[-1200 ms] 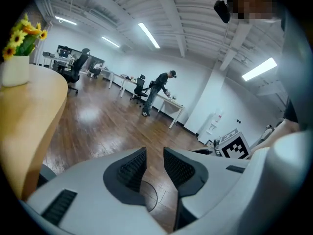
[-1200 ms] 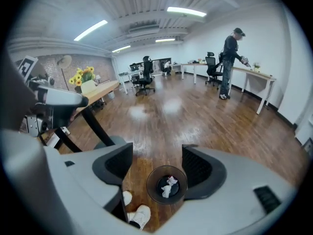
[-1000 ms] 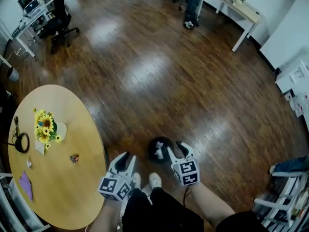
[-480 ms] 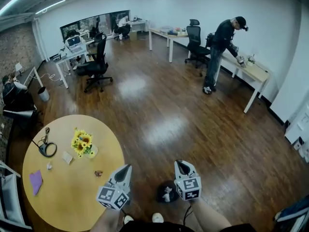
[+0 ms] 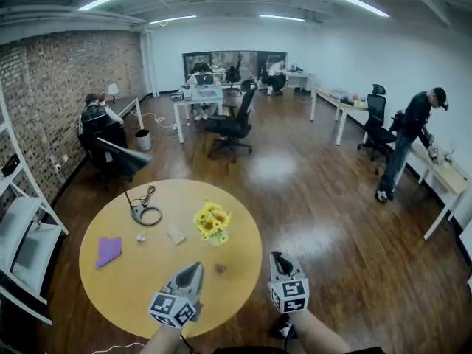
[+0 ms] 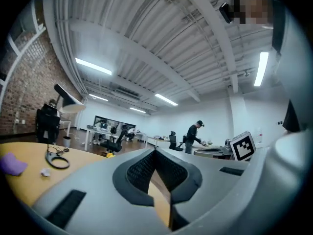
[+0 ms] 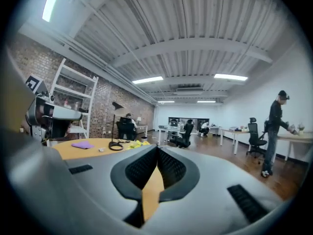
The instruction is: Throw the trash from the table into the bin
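Jaws of left gripper [image 5: 193,271] and right gripper [image 5: 280,260], spread above the bin a second ago, are pressed together, empty, and held at the round table's [image 5: 133,293] near edge. A small brown scrap [image 5: 219,268] is left there between them; another pickup is judged due.

The round worktop [image 5: 147,293] is honey-yellow wood. The sunflowers [image 5: 211,222] are bright yellow, the cloth [image 5: 108,251] purple and the cable [image 5: 139,212] black. The floor [image 5: 332,227] is glossy dark-brown planks, the wall [image 5: 44,87] red-brown brick. The left tongs [image 5: 194,268] and right tongs [image 5: 279,258] are grey, with black-and-white square-patterned cubes.
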Motion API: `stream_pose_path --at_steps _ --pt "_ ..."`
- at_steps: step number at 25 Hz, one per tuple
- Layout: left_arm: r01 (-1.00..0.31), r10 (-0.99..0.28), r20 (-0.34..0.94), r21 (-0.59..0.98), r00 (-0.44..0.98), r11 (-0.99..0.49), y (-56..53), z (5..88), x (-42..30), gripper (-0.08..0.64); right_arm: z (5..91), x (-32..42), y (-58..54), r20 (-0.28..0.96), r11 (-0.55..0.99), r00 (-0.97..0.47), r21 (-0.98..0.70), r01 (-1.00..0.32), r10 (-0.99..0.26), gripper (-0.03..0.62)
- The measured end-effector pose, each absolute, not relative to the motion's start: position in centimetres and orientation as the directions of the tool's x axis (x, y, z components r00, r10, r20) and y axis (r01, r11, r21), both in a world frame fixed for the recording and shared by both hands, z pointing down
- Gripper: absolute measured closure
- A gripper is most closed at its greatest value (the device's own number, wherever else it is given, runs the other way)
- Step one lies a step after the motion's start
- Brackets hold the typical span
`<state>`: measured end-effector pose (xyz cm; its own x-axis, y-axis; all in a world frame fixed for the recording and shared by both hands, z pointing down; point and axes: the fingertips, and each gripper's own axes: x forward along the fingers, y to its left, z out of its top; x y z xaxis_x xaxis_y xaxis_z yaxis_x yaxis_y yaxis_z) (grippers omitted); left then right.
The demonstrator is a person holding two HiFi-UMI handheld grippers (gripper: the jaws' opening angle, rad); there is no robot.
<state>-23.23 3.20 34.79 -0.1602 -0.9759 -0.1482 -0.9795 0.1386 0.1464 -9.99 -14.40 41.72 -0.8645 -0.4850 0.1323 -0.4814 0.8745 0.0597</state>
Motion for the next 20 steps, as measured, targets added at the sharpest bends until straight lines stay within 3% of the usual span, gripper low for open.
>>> stream_pose_path --at_steps 8,14,20 --pt "-0.893 -0.878 -0.177 0.166 -0.444 0.418 18.0 35.0 -34.9 0.56 40.5 -25.7 -0.8 0.124 0.973 -0.975 0.168 -0.16 -0.182 0.592" --pt "-0.84 -0.827 -0.158 0.163 -0.54 0.518 25.4 35.9 -39.2 0.56 41.1 -32.0 3.9 0.115 0.989 -0.987 0.106 -0.105 -0.117 0.592" --pt "-0.785 -0.769 -0.159 0.165 -0.619 0.597 30.2 35.0 -40.9 0.56 40.1 -33.7 6.5 0.096 0.997 -0.992 0.022 -0.079 -0.081 0.591"
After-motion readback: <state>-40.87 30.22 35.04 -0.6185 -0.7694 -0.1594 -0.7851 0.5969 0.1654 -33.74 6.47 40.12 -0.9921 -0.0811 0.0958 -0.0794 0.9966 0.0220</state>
